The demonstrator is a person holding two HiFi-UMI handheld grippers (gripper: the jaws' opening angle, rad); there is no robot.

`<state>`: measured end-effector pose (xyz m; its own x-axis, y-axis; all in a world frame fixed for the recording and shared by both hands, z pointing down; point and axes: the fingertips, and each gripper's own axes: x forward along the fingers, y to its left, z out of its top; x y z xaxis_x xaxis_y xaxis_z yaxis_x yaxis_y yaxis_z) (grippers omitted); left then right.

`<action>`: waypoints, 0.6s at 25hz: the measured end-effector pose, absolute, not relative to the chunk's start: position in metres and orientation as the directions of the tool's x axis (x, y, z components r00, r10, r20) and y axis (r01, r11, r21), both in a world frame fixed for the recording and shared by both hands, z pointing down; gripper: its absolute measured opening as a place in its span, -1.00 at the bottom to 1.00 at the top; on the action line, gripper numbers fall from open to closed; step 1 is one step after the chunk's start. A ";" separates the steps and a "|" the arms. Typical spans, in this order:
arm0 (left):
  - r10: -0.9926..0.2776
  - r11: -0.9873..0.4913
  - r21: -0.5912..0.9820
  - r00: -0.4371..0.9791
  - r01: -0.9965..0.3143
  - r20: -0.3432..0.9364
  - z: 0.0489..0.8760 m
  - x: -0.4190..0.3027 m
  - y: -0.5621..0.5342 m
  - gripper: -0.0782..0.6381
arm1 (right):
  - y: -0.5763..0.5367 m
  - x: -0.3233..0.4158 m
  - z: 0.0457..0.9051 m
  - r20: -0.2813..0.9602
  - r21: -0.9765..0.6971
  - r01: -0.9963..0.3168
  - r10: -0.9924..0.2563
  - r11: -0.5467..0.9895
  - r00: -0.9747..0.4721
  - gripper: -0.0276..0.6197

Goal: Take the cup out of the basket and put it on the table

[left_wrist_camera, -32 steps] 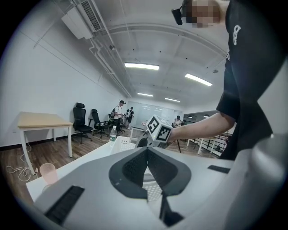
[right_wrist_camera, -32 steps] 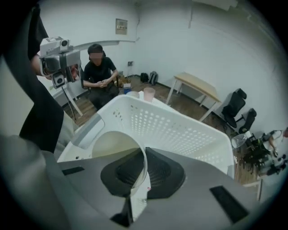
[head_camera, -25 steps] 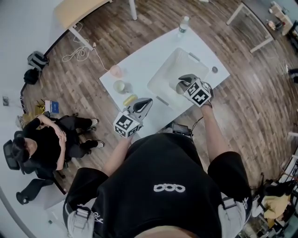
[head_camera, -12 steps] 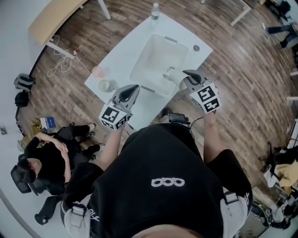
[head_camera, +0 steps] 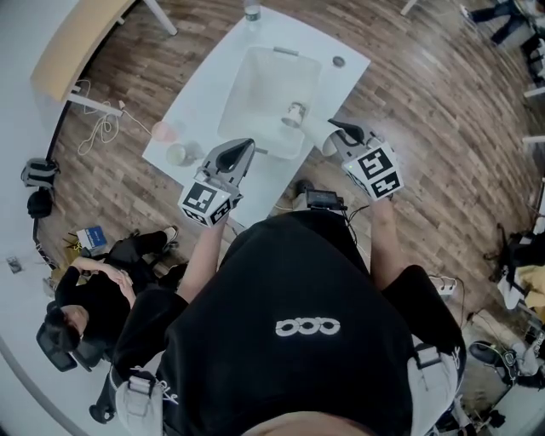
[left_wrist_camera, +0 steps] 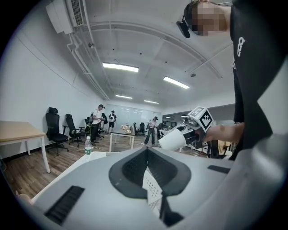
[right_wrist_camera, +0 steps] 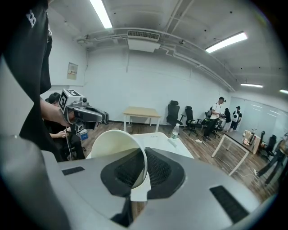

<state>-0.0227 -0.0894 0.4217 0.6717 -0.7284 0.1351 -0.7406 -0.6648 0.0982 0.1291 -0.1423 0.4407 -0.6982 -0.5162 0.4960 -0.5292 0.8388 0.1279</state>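
A white cup (head_camera: 300, 117) hangs tilted over the near right corner of the white basket (head_camera: 255, 64) on the white table (head_camera: 200, 98). My right gripper (head_camera: 328, 132) is shut on the cup's rim, one jaw inside the cup (right_wrist_camera: 114, 146) and one outside. In the left gripper view the cup (left_wrist_camera: 173, 138) lies on its side in the air, mouth to the left. My left gripper (head_camera: 247, 146) is shut and empty, held above the table's front edge, left of the basket's near corner.
A water bottle (head_camera: 252, 10) stands at the table's far end. A pink cup (head_camera: 163, 130) and a pale cup (head_camera: 179, 154) sit on the table's left part. A small dark disc (head_camera: 339, 61) lies right of the basket. A person (head_camera: 94, 294) sits on the floor at left.
My right gripper has lifted the cup from inside the basket and drawn it toward the basket's near right corner. The left gripper stays shut near the front edge. The head camera has shifted.
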 end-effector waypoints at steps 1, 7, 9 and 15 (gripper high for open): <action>-0.727 -0.666 0.098 0.673 -0.739 0.135 0.422 -0.021 -0.090 -0.76 | -0.142 0.130 0.441 0.495 0.127 -0.531 -0.517 0.838 -0.699 -0.82; -0.738 -0.654 0.098 0.661 -0.750 0.136 0.423 -0.027 -0.092 -0.76 | -0.143 0.120 0.438 0.481 0.127 -0.511 -0.503 0.850 -0.718 -0.82; -0.748 -0.642 0.099 0.649 -0.760 0.136 0.424 -0.030 -0.093 -0.76 | -0.143 0.115 0.439 0.486 0.122 -0.494 -0.486 0.861 -0.726 -0.82; -0.795 -0.582 0.102 0.591 -0.807 0.134 0.427 -0.046 -0.081 -0.76 | -0.134 0.084 0.445 0.501 0.116 -0.407 -0.407 0.906 -0.764 -0.82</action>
